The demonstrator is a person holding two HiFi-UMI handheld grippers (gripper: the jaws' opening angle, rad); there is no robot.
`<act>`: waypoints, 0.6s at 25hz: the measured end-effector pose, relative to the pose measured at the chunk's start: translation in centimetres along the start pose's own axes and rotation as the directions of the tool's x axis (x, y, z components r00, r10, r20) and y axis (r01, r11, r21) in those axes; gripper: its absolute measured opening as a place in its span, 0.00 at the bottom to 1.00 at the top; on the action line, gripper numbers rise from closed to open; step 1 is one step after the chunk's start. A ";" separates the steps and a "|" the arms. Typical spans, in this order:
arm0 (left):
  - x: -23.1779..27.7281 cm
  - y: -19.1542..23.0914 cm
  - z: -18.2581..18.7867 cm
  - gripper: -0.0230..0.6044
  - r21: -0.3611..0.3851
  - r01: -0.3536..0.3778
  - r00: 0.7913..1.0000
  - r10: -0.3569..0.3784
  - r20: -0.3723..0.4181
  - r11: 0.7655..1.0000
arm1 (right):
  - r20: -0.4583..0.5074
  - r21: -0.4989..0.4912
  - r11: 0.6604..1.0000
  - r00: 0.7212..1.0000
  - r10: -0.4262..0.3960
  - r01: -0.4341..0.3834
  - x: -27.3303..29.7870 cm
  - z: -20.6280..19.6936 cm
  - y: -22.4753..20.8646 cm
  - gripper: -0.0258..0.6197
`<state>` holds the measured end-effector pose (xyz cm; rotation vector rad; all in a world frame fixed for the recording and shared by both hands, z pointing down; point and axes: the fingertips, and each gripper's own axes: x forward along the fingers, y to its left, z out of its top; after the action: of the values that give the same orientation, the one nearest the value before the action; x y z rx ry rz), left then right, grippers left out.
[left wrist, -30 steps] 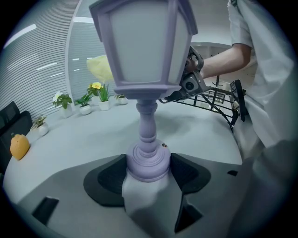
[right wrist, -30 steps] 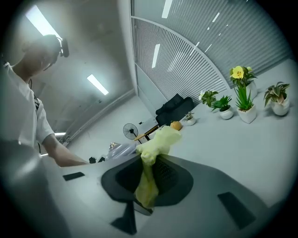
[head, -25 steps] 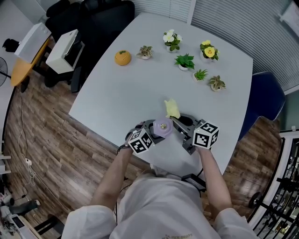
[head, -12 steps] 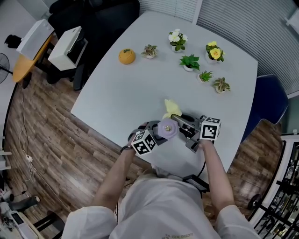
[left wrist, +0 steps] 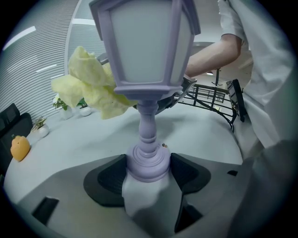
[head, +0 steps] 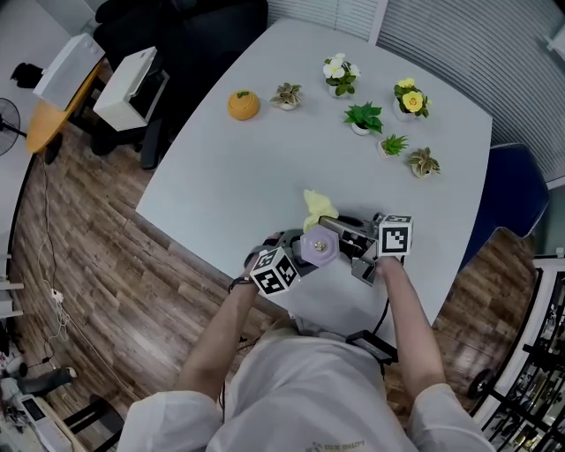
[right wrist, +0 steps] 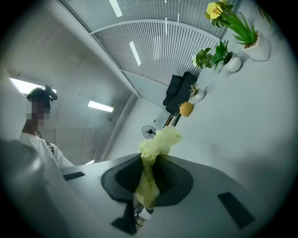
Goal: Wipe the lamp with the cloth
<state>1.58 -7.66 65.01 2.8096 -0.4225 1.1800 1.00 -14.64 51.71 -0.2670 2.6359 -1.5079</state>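
Note:
A lilac lantern-shaped lamp (left wrist: 146, 56) stands upright between the jaws of my left gripper (left wrist: 148, 174), which is shut on its round base. From above the lamp (head: 318, 245) shows as a lilac cap near the table's front edge, with my left gripper (head: 287, 256) under it. My right gripper (right wrist: 148, 179) is shut on a crumpled pale-yellow cloth (right wrist: 156, 148). In the head view the cloth (head: 318, 210) sticks out just beyond the lamp, and my right gripper (head: 340, 229) lies level to the lamp's right. In the left gripper view the cloth (left wrist: 91, 86) touches the lamp's left side.
On the far half of the white table (head: 256, 177) stand several small potted plants (head: 362, 116) and an orange pumpkin-like ornament (head: 243, 105). A dark chair (head: 177, 26) and a white box (head: 128, 88) stand off the table's left edge. A blue seat (head: 512, 199) is at the right.
My right gripper has rolled, its marker cube now showing a different face, and the cloth has shifted slightly left behind the lamp. The left gripper and lamp have stayed put.

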 end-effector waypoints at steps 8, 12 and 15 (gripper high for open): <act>0.0 0.1 -0.1 0.53 -0.004 0.004 1.000 -0.004 -0.006 1.000 | 0.017 0.002 1.000 1.000 -0.010 0.010 -1.3 0.0 0.1 0.13; -0.1 -0.1 -0.1 0.53 -0.006 0.003 1.000 -0.003 -0.005 1.000 | 0.027 -0.001 1.000 1.000 -0.013 0.013 -2.0 -0.3 0.5 0.13; -0.1 -0.1 0.0 0.53 -0.006 0.002 1.000 -0.002 -0.005 1.000 | 0.033 -0.002 1.000 0.999 -0.015 0.015 -2.7 -0.5 0.6 0.13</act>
<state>1.53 -7.51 64.98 2.8006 -0.4214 1.1837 3.48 -13.39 51.49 -0.3101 2.6161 -1.4926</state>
